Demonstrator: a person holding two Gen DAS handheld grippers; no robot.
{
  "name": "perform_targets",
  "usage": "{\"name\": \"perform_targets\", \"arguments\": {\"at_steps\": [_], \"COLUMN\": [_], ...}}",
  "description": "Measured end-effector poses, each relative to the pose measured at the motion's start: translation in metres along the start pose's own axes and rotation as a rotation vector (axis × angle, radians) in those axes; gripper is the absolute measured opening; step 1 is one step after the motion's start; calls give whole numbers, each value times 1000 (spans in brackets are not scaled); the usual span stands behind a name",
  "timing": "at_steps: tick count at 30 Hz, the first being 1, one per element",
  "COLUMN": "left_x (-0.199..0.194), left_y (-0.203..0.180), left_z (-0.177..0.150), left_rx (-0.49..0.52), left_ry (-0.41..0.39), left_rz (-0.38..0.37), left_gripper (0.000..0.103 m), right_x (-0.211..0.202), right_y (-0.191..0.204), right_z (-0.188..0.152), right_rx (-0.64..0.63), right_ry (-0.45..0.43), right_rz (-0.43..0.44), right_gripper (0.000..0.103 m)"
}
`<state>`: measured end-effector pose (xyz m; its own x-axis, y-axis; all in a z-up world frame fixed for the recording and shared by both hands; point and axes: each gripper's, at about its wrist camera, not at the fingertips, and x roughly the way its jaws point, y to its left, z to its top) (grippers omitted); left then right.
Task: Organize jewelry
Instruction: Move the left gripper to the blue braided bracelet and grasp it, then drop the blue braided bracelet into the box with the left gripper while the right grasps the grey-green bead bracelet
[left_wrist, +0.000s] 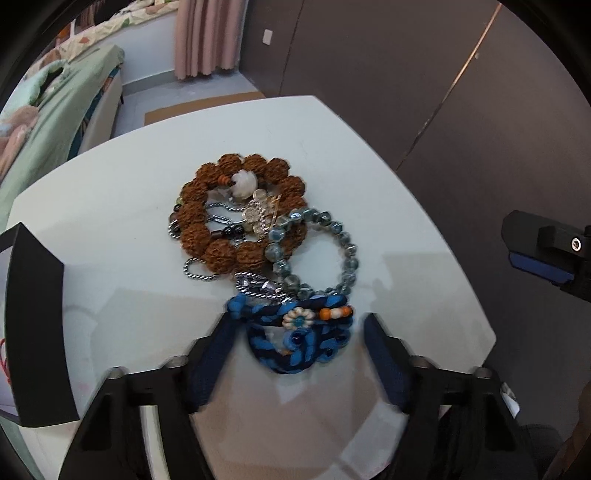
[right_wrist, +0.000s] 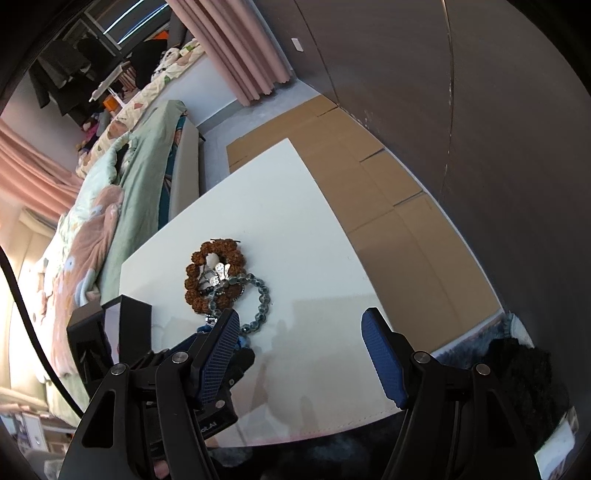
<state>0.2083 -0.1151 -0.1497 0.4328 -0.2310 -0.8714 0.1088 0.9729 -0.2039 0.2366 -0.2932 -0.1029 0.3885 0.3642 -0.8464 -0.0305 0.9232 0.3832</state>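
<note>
Right up front in the left wrist view we've got the left tool (left_wrist: 297, 338), its blue pads spread to either side of the blue braided bracelet (left_wrist: 301, 336) at lower centre. The left pad looks to be right against the knot end; the right pad stands clear, so nothing is clamped. The bracelet lies flat on the white counter (left_wrist: 110, 240), long axis running left to right across the frame, with its flower bead (left_wrist: 298, 318) and orange bead on the upper strand.

Above it the pile gets messy. A silver twisted chain (left_wrist: 255, 286) snakes under everything and we can't trace where it ends. The grey-blue glass bead bracelet (left_wrist: 314, 251) overlaps the big brown seed bracelet (left_wrist: 240, 210), and some clear charms sit tangled in the middle, hard to make out.

A black box (left_wrist: 37, 325) stands at the left edge, partly cut off. The right tool's tip pokes in at the right edge.

In the right wrist view the right tool (right_wrist: 299, 349) is wide with nothing between the pads, hanging over bare counter at lower centre. Its left pad covers the braided bracelet almost completely. A bed (right_wrist: 122, 192) fills the left, cardboard sheets (right_wrist: 388, 192) the floor.
</note>
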Motion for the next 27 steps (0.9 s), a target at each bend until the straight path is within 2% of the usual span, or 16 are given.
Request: {"name": "perform_targets", "arguments": {"at_steps": [1, 3, 4, 6, 13, 19, 23, 27], "left_x": [-1, -2, -2, -6, -34, -57, -72, -84], "left_y": [2, 9, 13, 20, 35, 47, 60, 75], "left_z": [-1, -1, -1, 0, 8, 19, 24, 28], "left_rx": [-5, -33, -50, -76, -120, -146, -176, -209], "left_ry": [-3, 10, 17, 22, -23, -81, -116, -143], "left_rz": [-4, -23, -27, -37, -86, -99, -98, -90], "left_gripper": [54, 34, 29, 26, 24, 24, 24, 24], "right_x": [1, 5, 8, 13, 24, 32, 40, 51], "right_y": [0, 2, 3, 5, 11, 25, 40, 54], "right_z": [0, 0, 0, -1, -1, -2, -1, 0], "right_rx": [-2, -9, -13, -15, -24, -41, -64, -69], "right_ry": [3, 10, 13, 21, 36, 37, 28, 48], "right_rz": [-1, -12, -17, -29, -7, 63, 93, 116], "right_gripper": [69, 69, 69, 69, 69, 68, 56, 48]}}
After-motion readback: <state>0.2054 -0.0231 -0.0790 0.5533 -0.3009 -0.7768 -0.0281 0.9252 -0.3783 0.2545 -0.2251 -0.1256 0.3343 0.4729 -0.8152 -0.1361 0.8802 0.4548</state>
